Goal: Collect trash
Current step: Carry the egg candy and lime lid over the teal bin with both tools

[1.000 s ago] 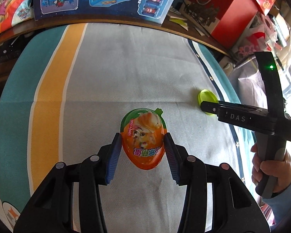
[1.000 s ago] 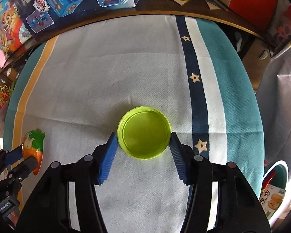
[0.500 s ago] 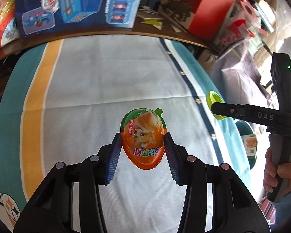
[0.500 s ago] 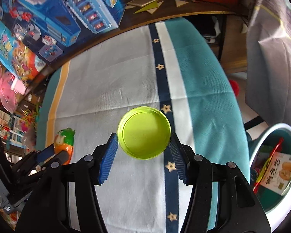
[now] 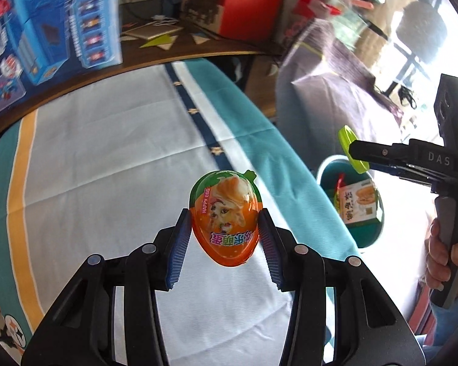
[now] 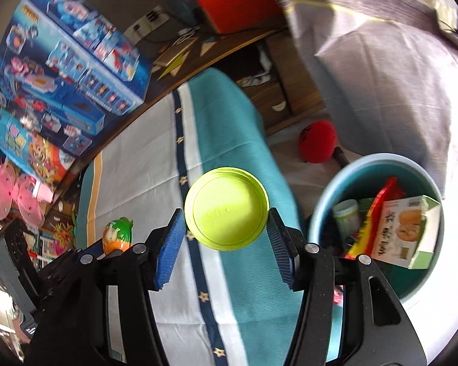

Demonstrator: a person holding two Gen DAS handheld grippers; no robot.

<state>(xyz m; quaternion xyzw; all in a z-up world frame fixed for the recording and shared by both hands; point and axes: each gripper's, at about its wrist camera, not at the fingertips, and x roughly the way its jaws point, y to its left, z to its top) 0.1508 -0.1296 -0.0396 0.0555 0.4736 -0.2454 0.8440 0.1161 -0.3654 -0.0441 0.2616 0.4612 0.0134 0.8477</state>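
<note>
You are in a cluttered home room: boxed toys (image 6: 70,70) stacked beyond your jaws, past a cloth-covered table (image 5: 107,152).

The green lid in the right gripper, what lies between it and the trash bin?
Only the tablecloth's teal edge lies between green lid and bin, seen from the right wrist.

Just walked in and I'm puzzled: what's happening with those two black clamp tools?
A person is clearing trash off a striped tablecloth with a handheld gripper in each hand. The left gripper is clamped on an orange and green egg-shaped plastic wrapper; the right gripper is clamped on a round lime-green plastic lid. Both pieces are lifted clear of the cloth. A round teal bin beside the table already holds a snack box and other packaging.
</note>
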